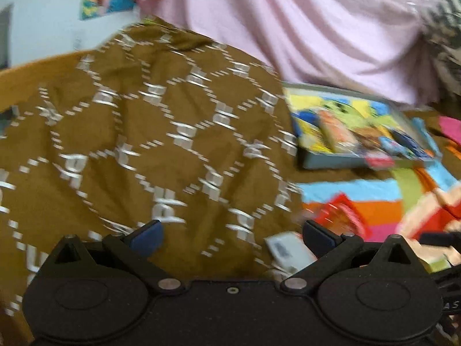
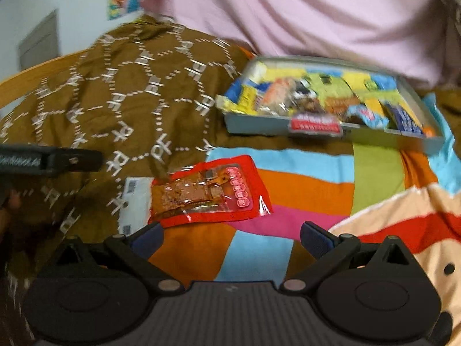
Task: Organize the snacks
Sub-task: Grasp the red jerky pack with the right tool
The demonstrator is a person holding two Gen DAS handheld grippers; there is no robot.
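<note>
A grey tray (image 2: 259, 125) full of colourful snack packets lies at the back right of the bed; it also shows in the left wrist view (image 1: 328, 163). A red snack packet (image 2: 207, 193) lies on the striped blanket, partly over a white packet (image 2: 134, 199). My right gripper (image 2: 232, 238) is open and empty, just in front of the red packet. My left gripper (image 1: 232, 238) is open and empty over the brown cover, with the white packet (image 1: 288, 249) and the red packet (image 1: 340, 216) to its right. The left gripper's body (image 2: 49, 160) shows at the left edge of the right wrist view.
A brown patterned cover (image 1: 144, 132) is heaped at the left. A striped colourful blanket (image 2: 311, 190) lies under the packets. A pink sheet (image 2: 302, 14) hangs behind the tray. A pale wall (image 2: 57, 5) is at the far left.
</note>
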